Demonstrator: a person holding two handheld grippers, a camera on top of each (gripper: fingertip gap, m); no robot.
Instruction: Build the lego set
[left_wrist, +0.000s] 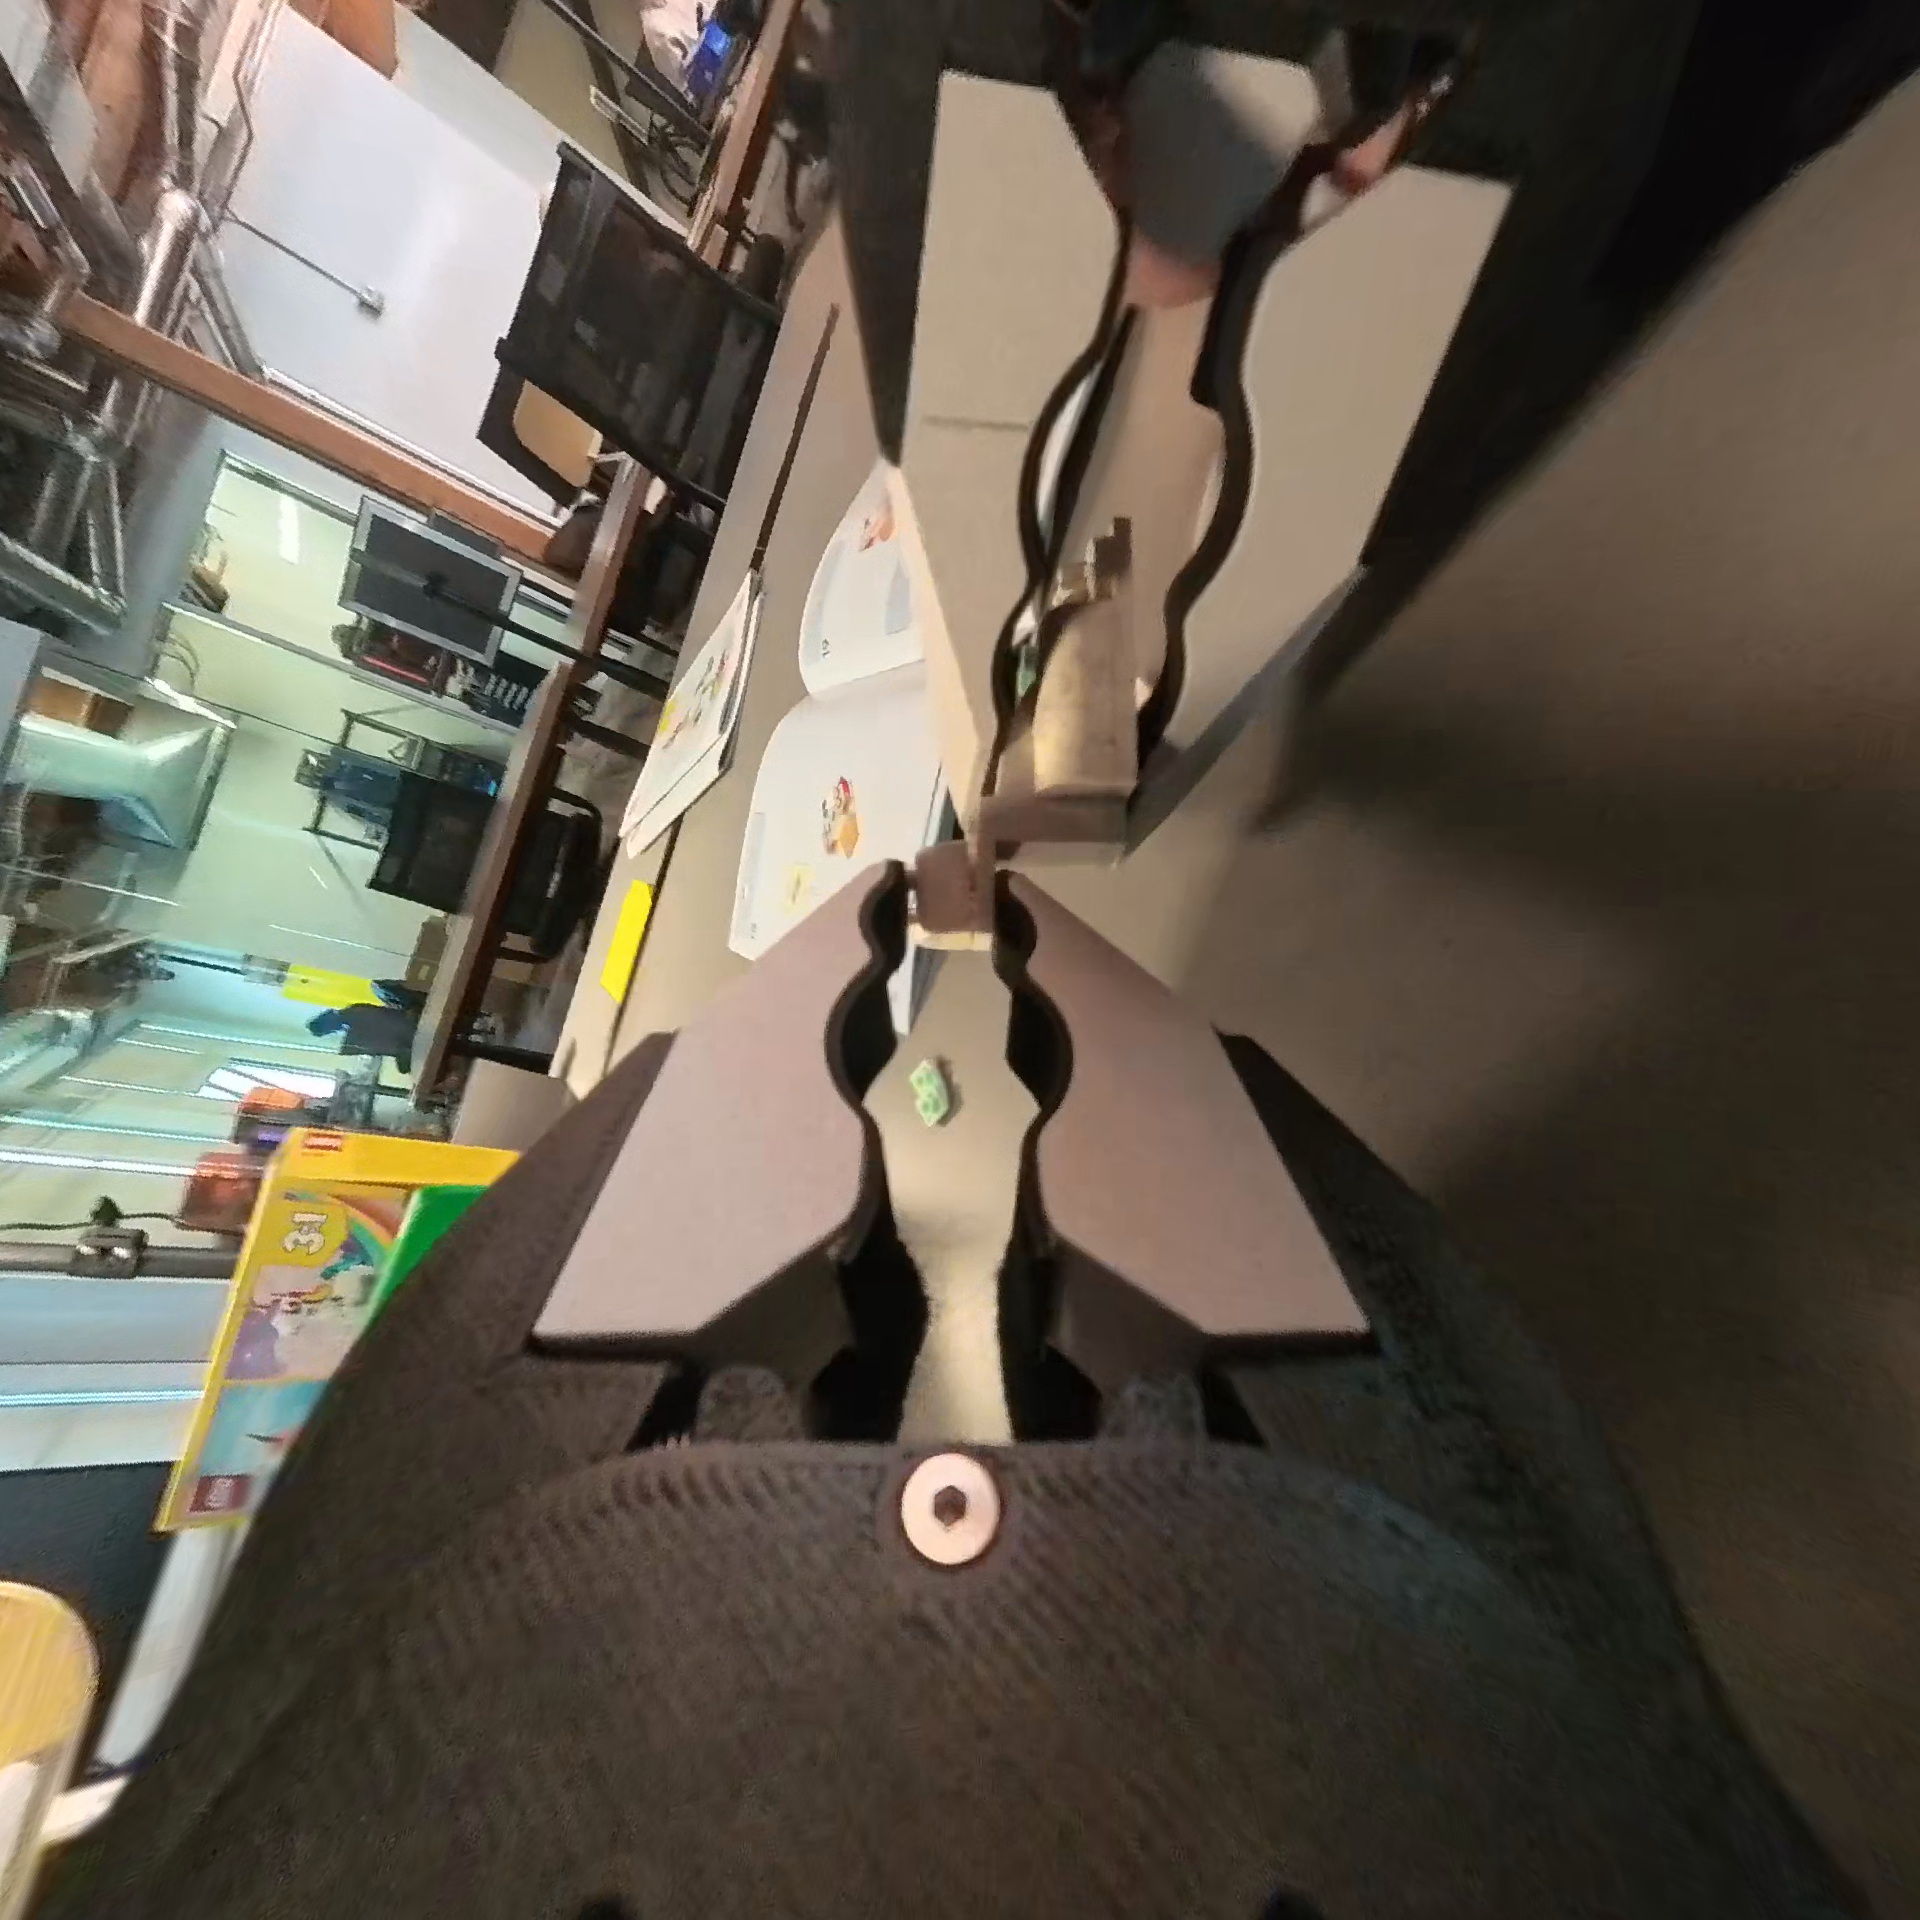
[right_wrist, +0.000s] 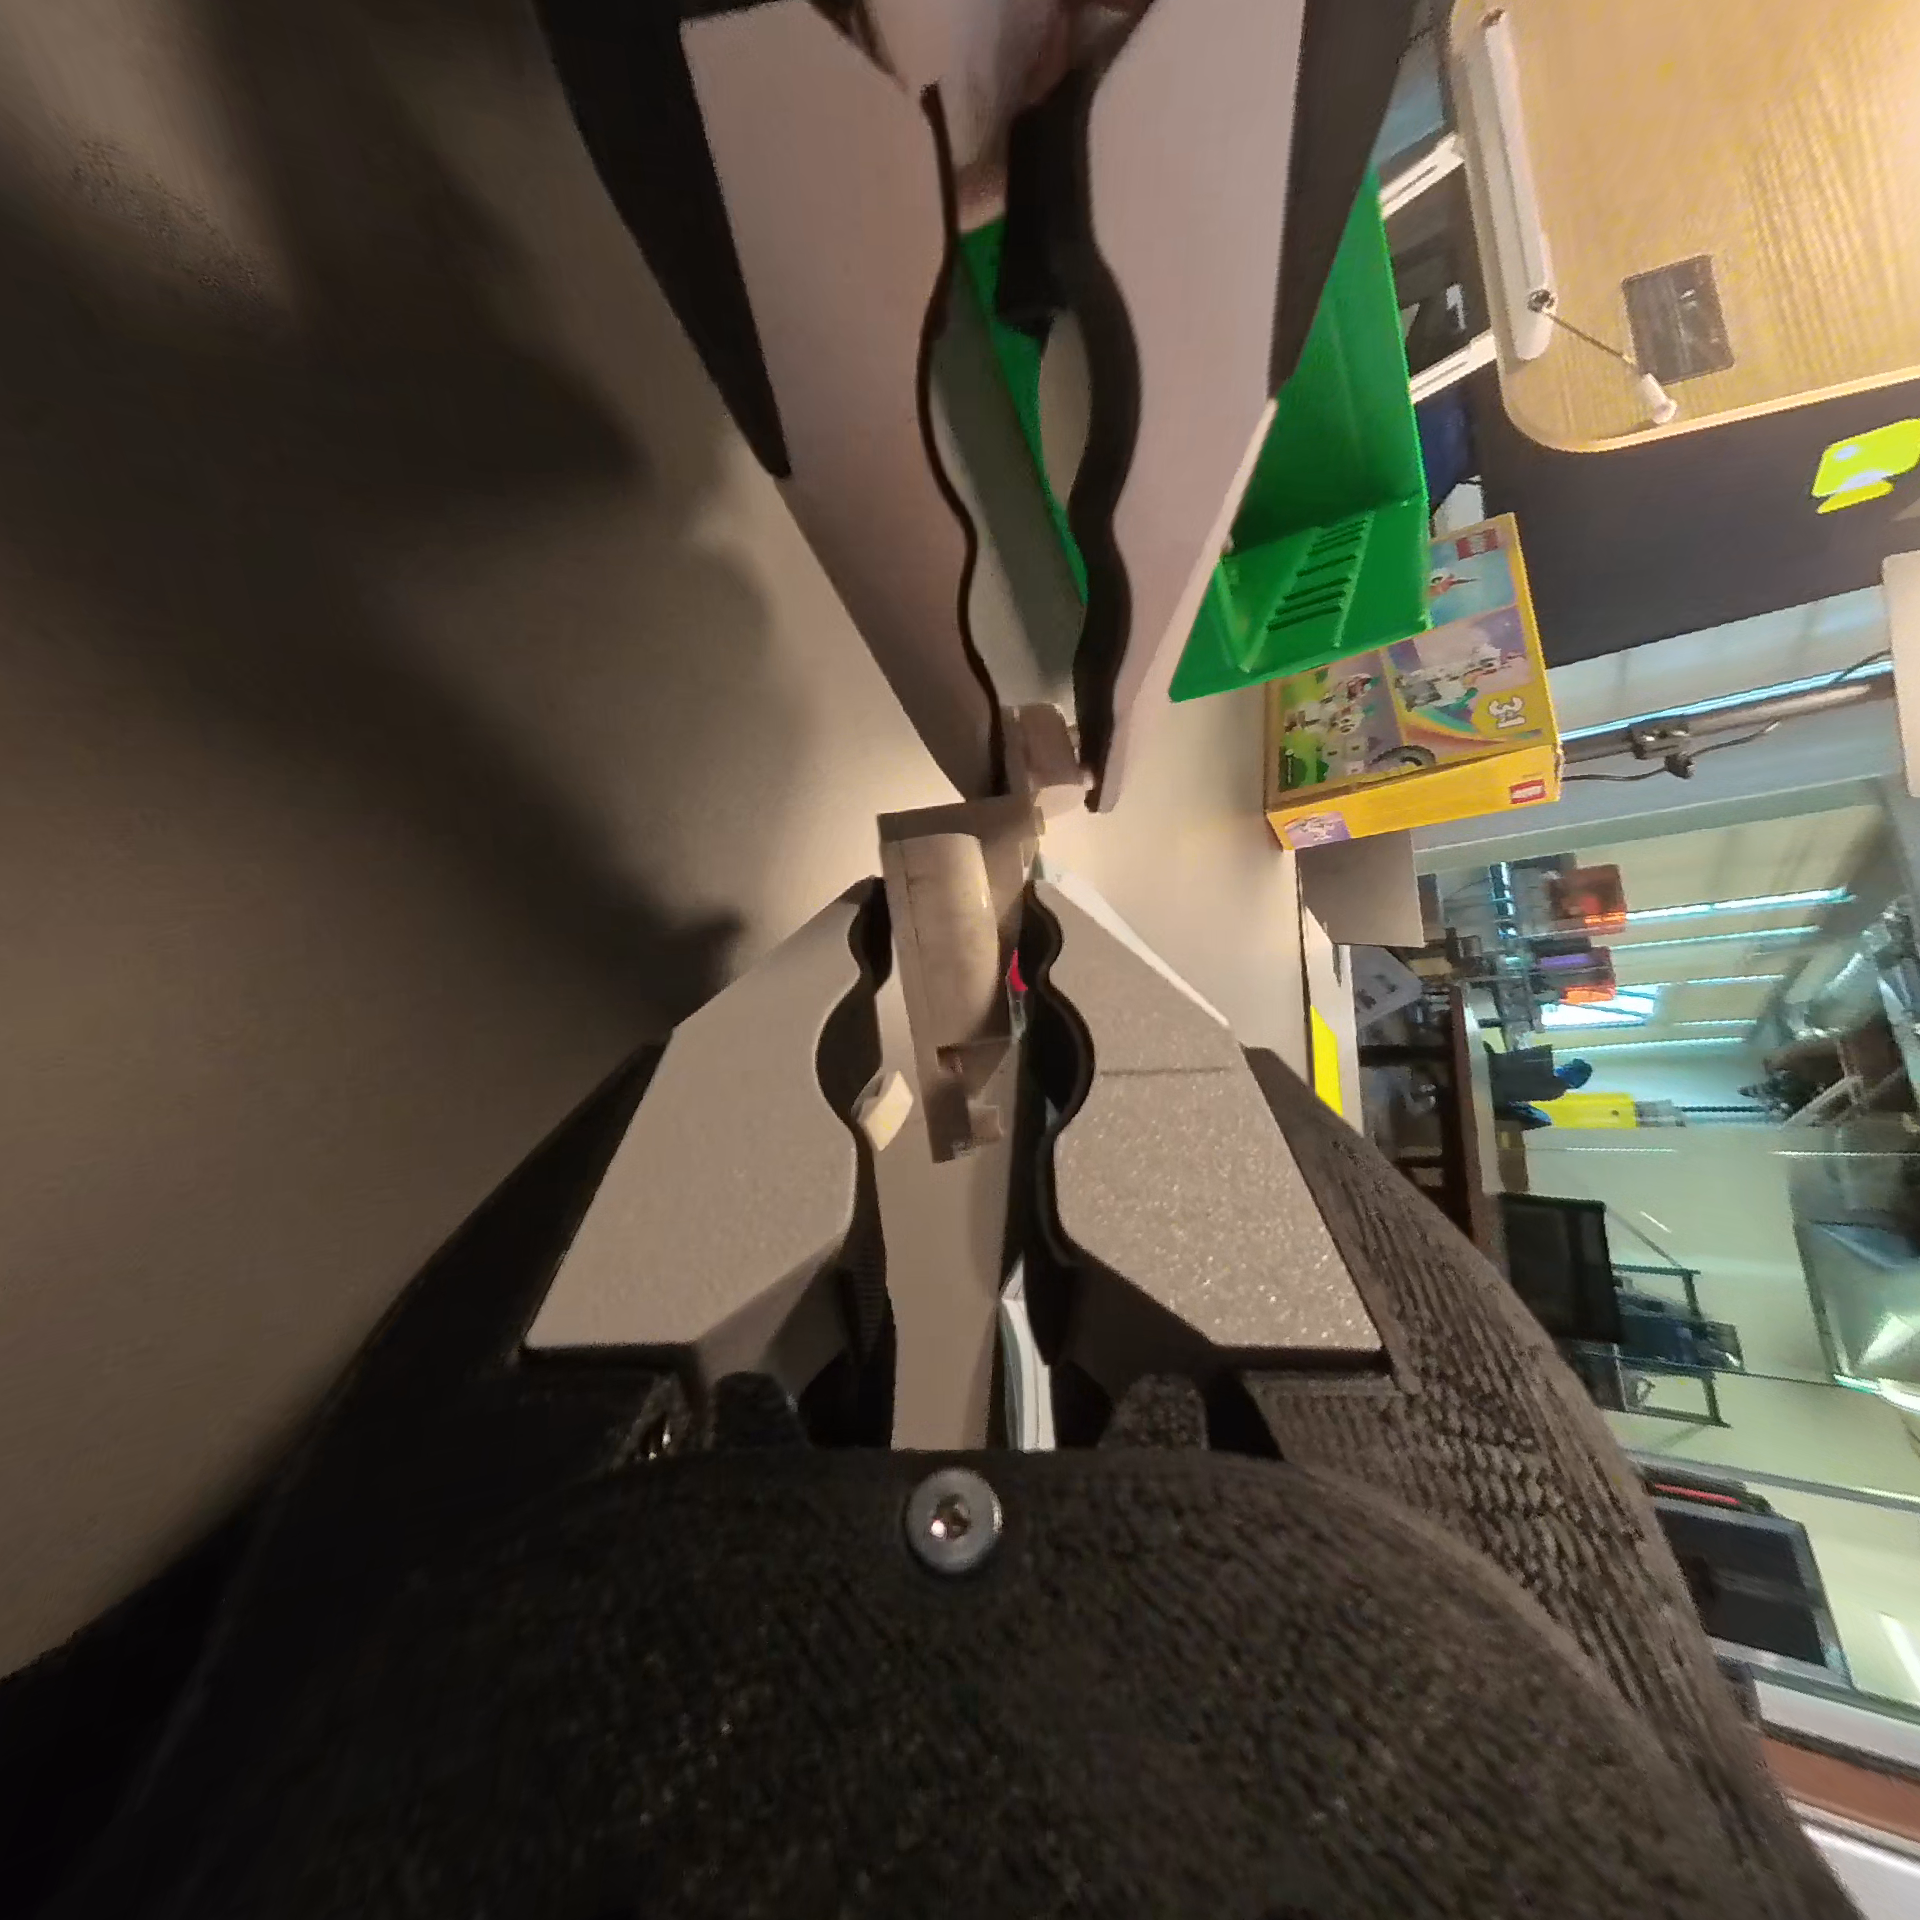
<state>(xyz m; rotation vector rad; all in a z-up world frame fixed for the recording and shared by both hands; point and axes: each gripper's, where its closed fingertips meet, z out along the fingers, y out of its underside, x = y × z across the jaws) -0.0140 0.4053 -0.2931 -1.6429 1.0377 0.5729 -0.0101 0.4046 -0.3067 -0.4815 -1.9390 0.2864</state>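
Observation:
My left gripper (left_wrist: 951, 894) is shut on a small white Lego piece (left_wrist: 948, 902) at its fingertips. My right gripper (right_wrist: 956, 904) is shut on a larger white Lego assembly (right_wrist: 945, 987) with a curved part and a small red bit on one side. The two grippers face each other tip to tip above the table. The small piece (right_wrist: 1044, 740) touches the end of the assembly (left_wrist: 1086, 696). The right gripper (left_wrist: 1060, 800) shows at the top of the left wrist view, and the left gripper (right_wrist: 1044, 769) at the top of the right wrist view.
A small light-green brick (left_wrist: 932, 1091) lies on the beige table under the left gripper. Open instruction booklets (left_wrist: 831, 790) and a yellow note (left_wrist: 627, 940) lie farther off. A yellow Lego box (right_wrist: 1423, 707) and a green plastic bin (right_wrist: 1320, 540) stand at the table's edge. The grippers are tip to tip, or close to it.

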